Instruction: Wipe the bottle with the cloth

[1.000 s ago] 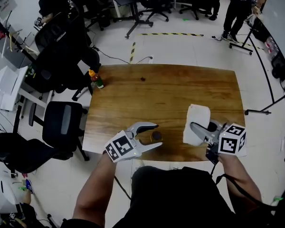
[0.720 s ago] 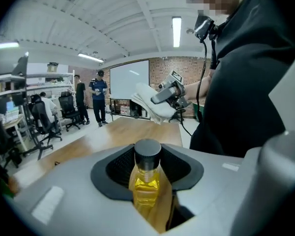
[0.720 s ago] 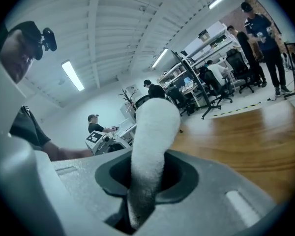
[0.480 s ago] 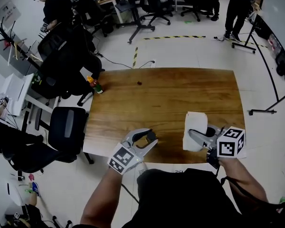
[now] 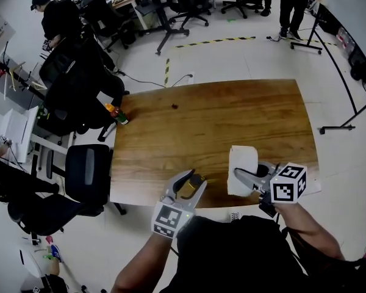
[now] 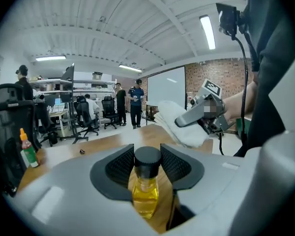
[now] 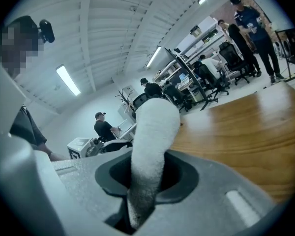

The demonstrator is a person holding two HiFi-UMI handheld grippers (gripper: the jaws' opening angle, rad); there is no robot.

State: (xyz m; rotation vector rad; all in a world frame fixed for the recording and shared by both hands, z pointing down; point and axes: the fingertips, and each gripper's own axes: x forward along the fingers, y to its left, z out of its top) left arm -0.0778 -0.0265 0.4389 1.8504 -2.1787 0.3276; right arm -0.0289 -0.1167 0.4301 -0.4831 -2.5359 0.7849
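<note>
My left gripper (image 5: 195, 179) is shut on a small bottle (image 5: 190, 188) of yellow liquid with a black cap, held over the table's front edge. Its jaws have just closed onto the bottle and eased slightly. In the left gripper view the pads grip the bottle (image 6: 145, 191) at the cap. My right gripper (image 5: 239, 176) is shut on a folded white cloth (image 5: 243, 163), a short way to the right of the bottle and apart from it. The cloth (image 7: 150, 132) stands up between the right jaws and hides what is behind it.
The wooden table (image 5: 219, 115) carries a small orange-capped bottle (image 5: 119, 116) at its far left corner and a tiny dark speck (image 5: 174, 107). Black office chairs (image 5: 85, 163) stand to the left. People and desks fill the background.
The left gripper went from open around the bottle standing on the table to closed on it, then turned with it. The right gripper with the cloth sank a little.
</note>
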